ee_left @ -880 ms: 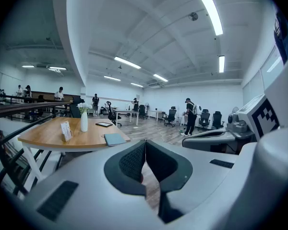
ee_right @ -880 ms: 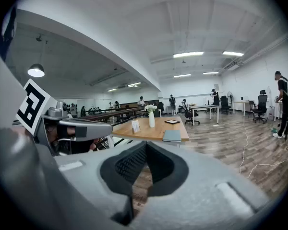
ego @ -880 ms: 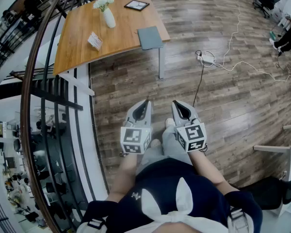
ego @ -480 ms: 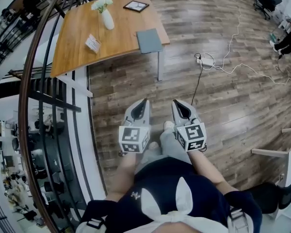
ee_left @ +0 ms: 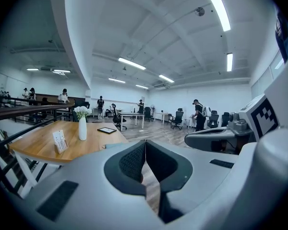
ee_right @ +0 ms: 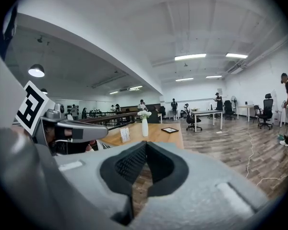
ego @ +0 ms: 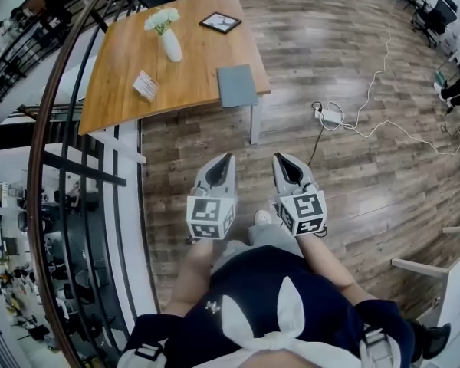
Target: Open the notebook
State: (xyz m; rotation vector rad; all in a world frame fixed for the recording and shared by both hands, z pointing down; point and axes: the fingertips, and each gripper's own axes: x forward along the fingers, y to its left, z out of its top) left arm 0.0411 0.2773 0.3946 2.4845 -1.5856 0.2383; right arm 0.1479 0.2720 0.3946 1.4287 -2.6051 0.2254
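Note:
A closed grey-blue notebook [ego: 237, 85] lies at the near right corner of a wooden table [ego: 130, 60], some way ahead across the floor. My left gripper [ego: 228, 158] and right gripper [ego: 277, 158] are held side by side in front of the person's body, well short of the table and pointing towards it. Both are shut, with nothing between the jaws. In the left gripper view the jaw tips [ee_left: 145, 142] meet, with the table [ee_left: 43, 145] off to the left. In the right gripper view the tips [ee_right: 146, 143] also meet, with the table [ee_right: 158, 133] straight beyond them.
On the table stand a white vase of flowers [ego: 169, 41], a small card stand [ego: 146, 85] and a dark tablet [ego: 220, 23]. A power strip with white cables [ego: 330, 116] lies on the wooden floor to the right. A curved railing [ego: 92, 175] runs along the left. People stand by distant desks.
The table and notebook have shifted slightly lower in the head view as the person steps towards them. Both grippers stay shut, side by side.

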